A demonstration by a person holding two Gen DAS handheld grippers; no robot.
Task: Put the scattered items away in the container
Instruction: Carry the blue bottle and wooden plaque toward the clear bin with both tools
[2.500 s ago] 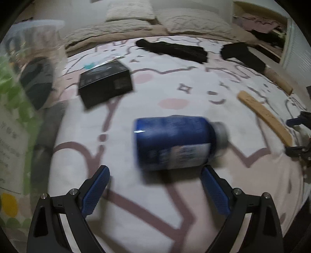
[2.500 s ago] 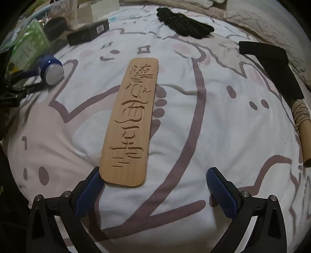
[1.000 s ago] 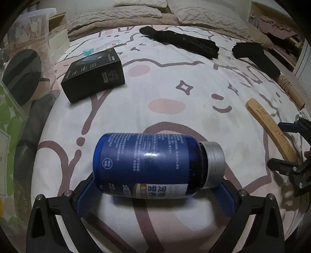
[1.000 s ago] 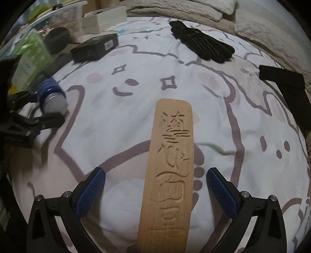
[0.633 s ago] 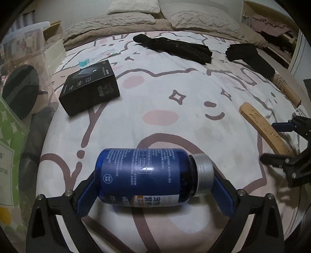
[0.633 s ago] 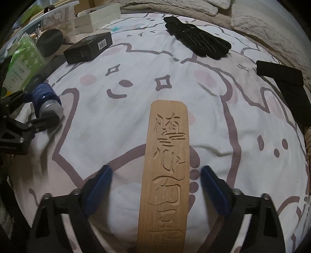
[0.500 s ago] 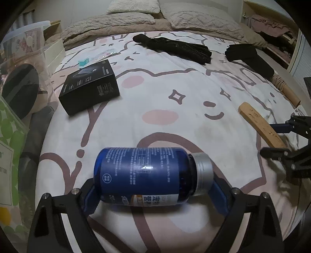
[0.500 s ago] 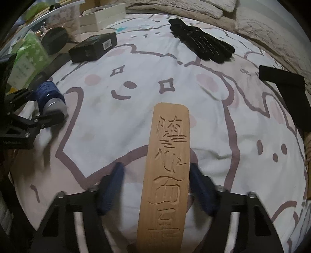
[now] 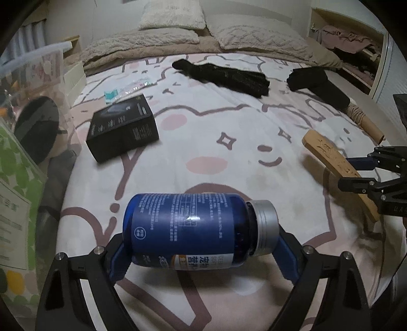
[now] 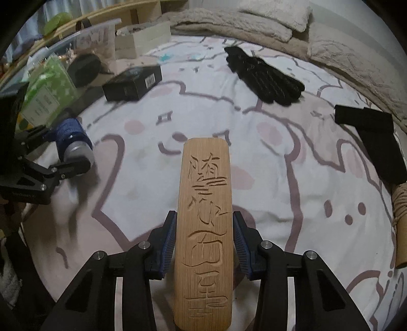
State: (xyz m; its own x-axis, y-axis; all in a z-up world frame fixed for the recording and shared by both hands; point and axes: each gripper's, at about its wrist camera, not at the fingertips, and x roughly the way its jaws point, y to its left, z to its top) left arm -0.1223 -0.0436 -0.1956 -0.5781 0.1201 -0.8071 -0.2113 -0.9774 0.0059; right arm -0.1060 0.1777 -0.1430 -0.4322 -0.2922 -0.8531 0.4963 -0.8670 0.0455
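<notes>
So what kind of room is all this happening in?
Most likely a bedroom: the items lie on a bed with a cartoon-print sheet, pillows and a fuzzy blanket at its head, clothes piled in an alcove.

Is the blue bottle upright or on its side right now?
On its side: the blue bottle lies crosswise in the left gripper, its silver cap, still on, pointing toward the right gripper's side.

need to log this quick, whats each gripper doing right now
Left gripper: shut on the blue bottle, end to end.
Right gripper: fingers have just been closing, now shut on the carved wooden board.
</notes>
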